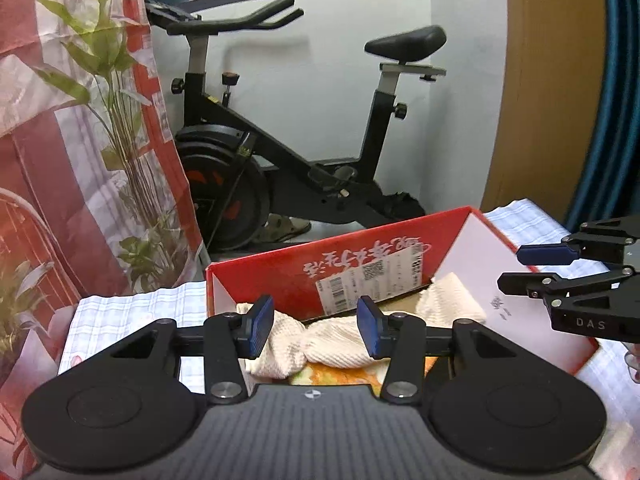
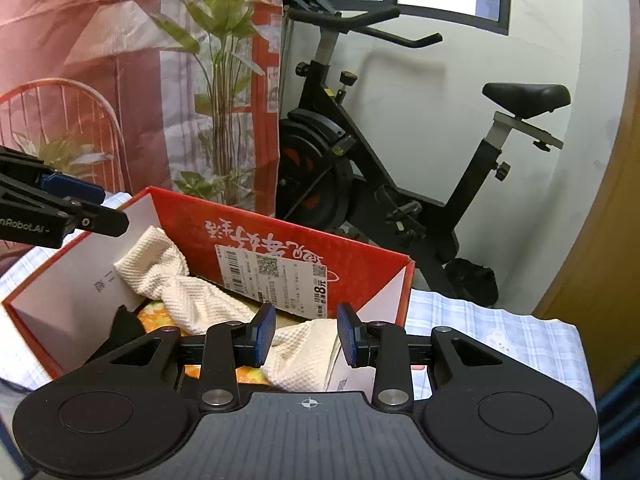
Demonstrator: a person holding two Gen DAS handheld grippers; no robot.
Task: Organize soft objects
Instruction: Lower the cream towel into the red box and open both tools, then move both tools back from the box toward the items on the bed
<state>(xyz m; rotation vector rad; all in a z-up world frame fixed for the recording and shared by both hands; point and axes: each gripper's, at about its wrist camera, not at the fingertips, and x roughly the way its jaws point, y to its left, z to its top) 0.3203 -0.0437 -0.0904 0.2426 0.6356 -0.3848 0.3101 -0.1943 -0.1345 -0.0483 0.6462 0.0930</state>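
A white waffle-weave cloth (image 1: pixel 332 340) (image 2: pixel 192 300) lies twisted inside an open red cardboard box (image 1: pixel 280 264) (image 2: pixel 280 220), on top of an orange and yellow patterned fabric (image 1: pixel 340 374) (image 2: pixel 156 316). My left gripper (image 1: pixel 315 328) hovers over one end of the cloth. Its blue pads stand apart on either side of the cloth and do not press on it. My right gripper (image 2: pixel 306 334) is over the other end, also open, with the cloth lying loose between its pads. Each gripper shows in the other's view: the right gripper (image 1: pixel 520 268) at the box's right side, the left gripper (image 2: pixel 100 206) at its left.
The box rests on a blue and white checked tablecloth (image 1: pixel 120 312) (image 2: pixel 500 332). Behind it stand a black exercise bike (image 1: pixel 280 140) (image 2: pixel 380 168), a leafy plant (image 1: pixel 120 120) and a red patterned curtain (image 1: pixel 40 160). A wooden door (image 1: pixel 552 100) is on the right. Something dark (image 2: pixel 120 328) lies in the box.
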